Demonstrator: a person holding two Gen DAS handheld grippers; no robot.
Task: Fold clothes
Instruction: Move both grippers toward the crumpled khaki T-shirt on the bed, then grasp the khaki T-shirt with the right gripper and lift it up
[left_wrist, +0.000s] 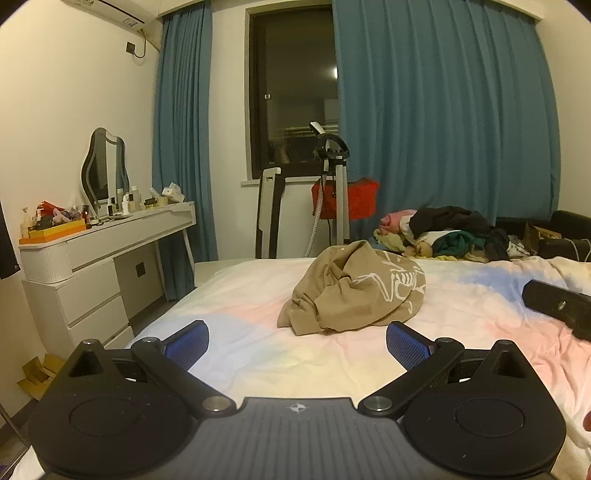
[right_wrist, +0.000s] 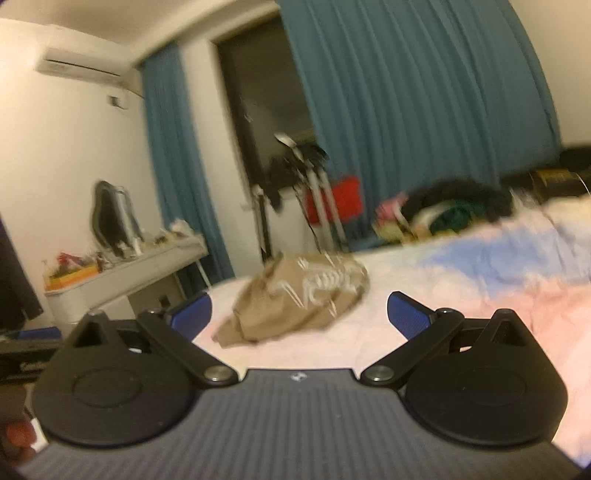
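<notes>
Crumpled tan cotton garment w/ white skeleton print (left_wrist: 354, 288) lies mid-bed on pastel sheet (left_wrist: 258, 354), unfolded. Left gripper (left_wrist: 297, 343) & right gripper (right_wrist: 299, 315): jaws spread, empty. Folding not begun.

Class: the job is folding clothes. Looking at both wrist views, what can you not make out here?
- Tan garment: crumpled in a heap on the bed, so its type and its print cannot be read.
- Right wrist view: motion blur smears the clothes pile.
- Right gripper: cut off by the left view's right edge.
- Dresser items: too small to identify.
</notes>
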